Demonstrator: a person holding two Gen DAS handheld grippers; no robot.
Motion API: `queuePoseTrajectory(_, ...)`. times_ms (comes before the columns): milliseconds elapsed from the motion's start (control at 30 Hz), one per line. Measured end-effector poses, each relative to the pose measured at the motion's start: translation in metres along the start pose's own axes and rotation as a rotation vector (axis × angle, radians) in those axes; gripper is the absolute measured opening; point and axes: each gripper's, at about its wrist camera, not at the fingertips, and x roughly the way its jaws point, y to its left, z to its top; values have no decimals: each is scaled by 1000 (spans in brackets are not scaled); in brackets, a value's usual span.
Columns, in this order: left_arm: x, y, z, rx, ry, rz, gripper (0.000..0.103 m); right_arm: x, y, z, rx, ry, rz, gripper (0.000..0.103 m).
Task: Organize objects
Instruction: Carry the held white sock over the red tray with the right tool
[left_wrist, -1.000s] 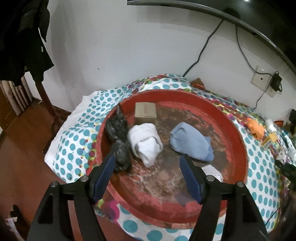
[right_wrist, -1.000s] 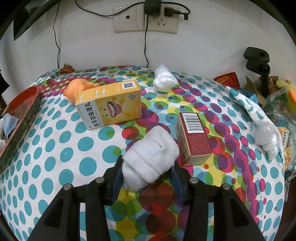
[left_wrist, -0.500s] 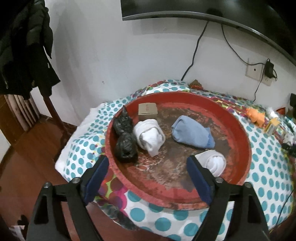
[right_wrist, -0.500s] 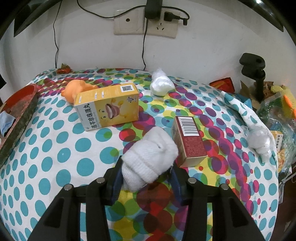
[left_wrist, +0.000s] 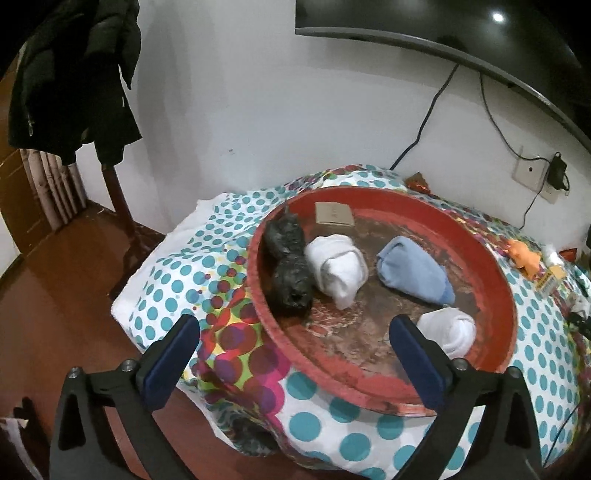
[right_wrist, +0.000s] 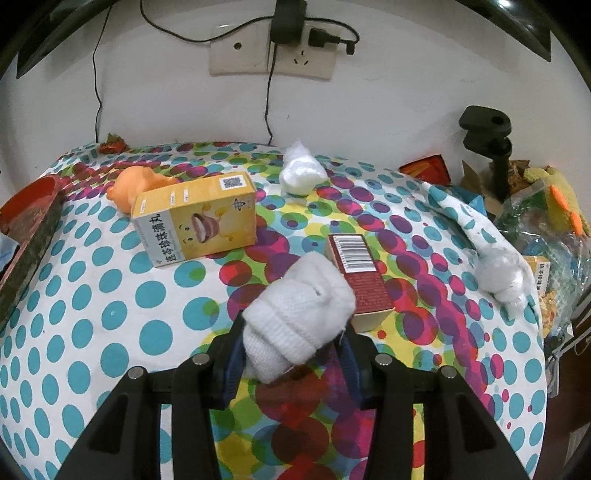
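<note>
In the left wrist view a round red tray (left_wrist: 495, 266) lies on the dotted cloth. It holds two black bags (left_wrist: 290, 266), a rolled white sock (left_wrist: 338, 267), a blue sock roll (left_wrist: 413, 275), a second white sock roll (left_wrist: 450, 328) and a small brown box (left_wrist: 334, 214). My left gripper (left_wrist: 295, 350) hangs before the tray's near rim, its jaws opening wide with nothing between them. In the right wrist view my right gripper (right_wrist: 291, 356) is shut on a white sock roll (right_wrist: 295, 314) just above the cloth, beside a dark red box (right_wrist: 360, 273).
A yellow carton (right_wrist: 199, 221), an orange toy (right_wrist: 136, 182) and two white plastic wads (right_wrist: 301, 173) (right_wrist: 498, 275) lie on the cloth. Clutter and a black clamp (right_wrist: 487, 140) stand at the right edge. A dark coat (left_wrist: 70, 77) hangs left of the table, over wood floor.
My left gripper has drawn back from the tray and spread its jaws wider; a white sock roll now shows at the tray's right. The right gripper stays shut on its sock.
</note>
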Motion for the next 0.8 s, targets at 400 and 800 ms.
queuePoseTrajectory(400,9,5,-4,-9,23,17,102,-49,68,15,-43,-45,187,45)
queuePoseTrajectory(800,8,10,-1,-8,14,23,103,-82,176,27,-193,-57,359,45)
